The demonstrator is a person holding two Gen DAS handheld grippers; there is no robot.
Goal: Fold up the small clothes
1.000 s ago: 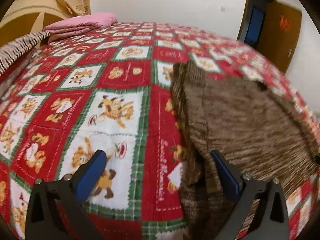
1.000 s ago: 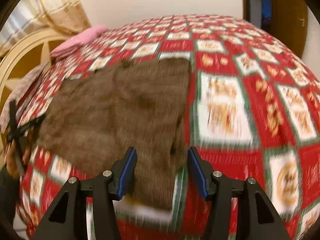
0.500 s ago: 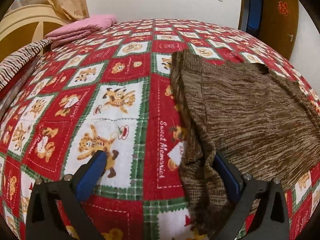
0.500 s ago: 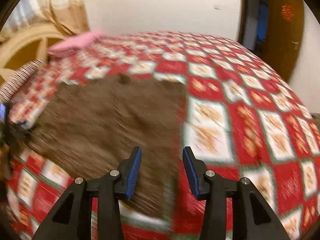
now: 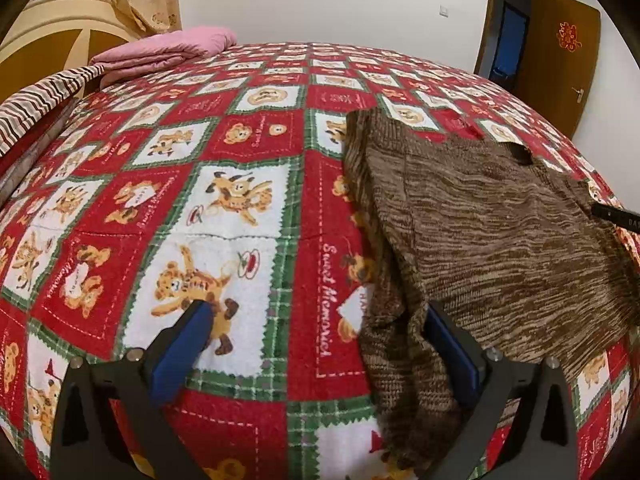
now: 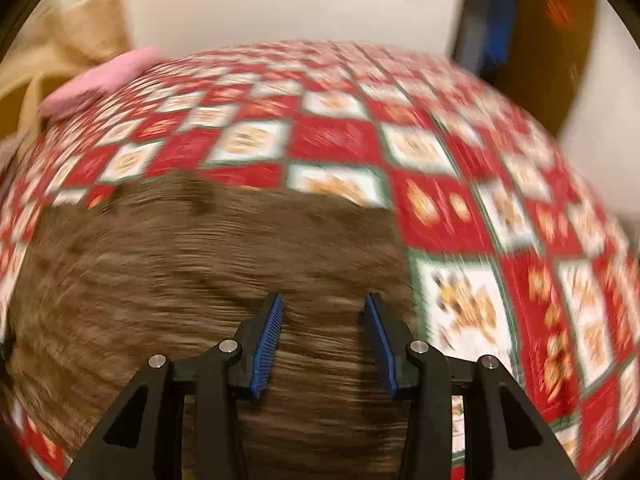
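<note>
1. The brown knitted garment (image 5: 492, 236) lies spread on the red, white and green bear-print bedcover (image 5: 224, 208), to the right in the left wrist view, its left edge rumpled and running toward the near edge of the bed.
2. Left gripper (image 5: 316, 340): jaws wide apart, released. The right finger rests against the rumpled near-left edge of the garment; the left finger stands over bare bedcover. Nothing is clamped.
3. Right gripper (image 6: 324, 332): jaws partly apart over the garment (image 6: 200, 280), which fills the near left of that view. The picture is blurred; no cloth is seen pinched between the pads.
4. Left view only: a folded pink blanket (image 5: 164, 50), a striped cloth (image 5: 36, 104), and a door (image 5: 560, 60) at far right, all sharp.
</note>
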